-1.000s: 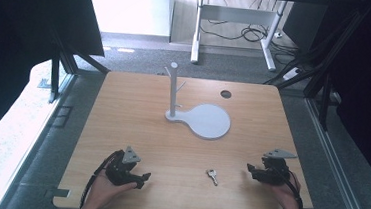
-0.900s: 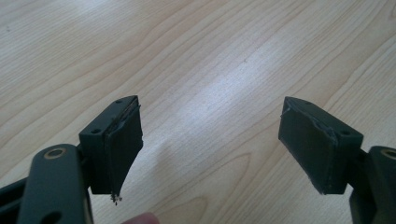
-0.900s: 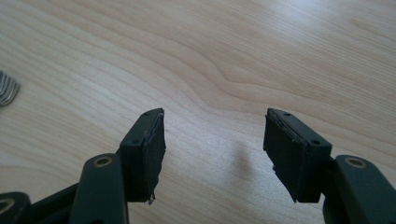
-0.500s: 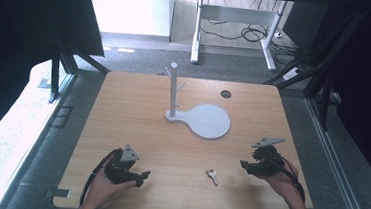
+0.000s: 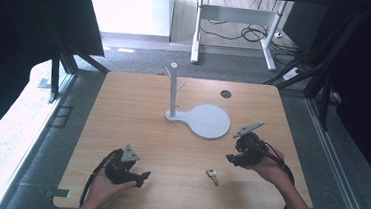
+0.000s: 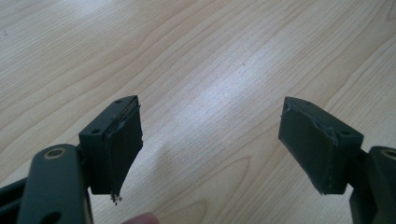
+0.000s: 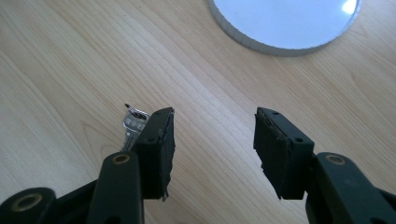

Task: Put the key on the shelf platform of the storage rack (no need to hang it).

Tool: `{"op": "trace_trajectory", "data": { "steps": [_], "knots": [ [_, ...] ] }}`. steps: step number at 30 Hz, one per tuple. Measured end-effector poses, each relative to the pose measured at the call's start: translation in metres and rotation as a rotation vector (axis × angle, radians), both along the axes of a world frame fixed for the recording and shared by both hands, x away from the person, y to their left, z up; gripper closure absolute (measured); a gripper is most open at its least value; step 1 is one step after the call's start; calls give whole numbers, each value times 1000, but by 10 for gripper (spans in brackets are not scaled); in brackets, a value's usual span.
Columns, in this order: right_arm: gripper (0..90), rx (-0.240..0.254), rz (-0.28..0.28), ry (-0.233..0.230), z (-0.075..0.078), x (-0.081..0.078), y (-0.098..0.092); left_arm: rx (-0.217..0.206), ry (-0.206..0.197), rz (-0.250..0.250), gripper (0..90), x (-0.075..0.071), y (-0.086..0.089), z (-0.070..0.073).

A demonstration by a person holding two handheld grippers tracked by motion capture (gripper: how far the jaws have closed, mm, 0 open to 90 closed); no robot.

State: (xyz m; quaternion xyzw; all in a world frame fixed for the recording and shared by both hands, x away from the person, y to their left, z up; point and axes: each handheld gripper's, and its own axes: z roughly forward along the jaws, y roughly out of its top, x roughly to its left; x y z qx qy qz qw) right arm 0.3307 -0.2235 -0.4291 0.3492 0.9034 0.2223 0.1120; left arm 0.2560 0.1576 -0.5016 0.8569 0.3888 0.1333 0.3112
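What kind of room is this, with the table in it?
Probably a lab or workshop for recording tasks. A wooden table stands inside a dark frame, cables lie on the floor, and hands hold a left gripper and right gripper.

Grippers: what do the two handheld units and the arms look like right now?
Both are black. The left gripper and the right gripper each carry a grey three-cornered plate and trail a black cable. Jaw pads are dark, with frayed edges. Forearms are bare, no sleeves in view.

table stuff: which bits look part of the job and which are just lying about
Likely part of the job:
key
peg stand with round base
right gripper, open, nearest the key

Just there:
left gripper, open over bare wood
table's cable hole
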Motion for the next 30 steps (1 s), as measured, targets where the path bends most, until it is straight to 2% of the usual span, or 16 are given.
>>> {"op": "trace_trajectory", "data": {
  "steps": [16, 25, 30],
  "knots": [
    [525, -54, 65, 71, -3, 4, 25, -1, 1, 0, 219, 0, 0, 0],
    [556, -77, 111, 140, -20, 6, 46, -5, 3, 4, 219, 0, 1, -1],
    [574, -86, 143, 161, -29, 8, 56, -3, 3, 4, 220, 0, 1, -1]
  ]
}}
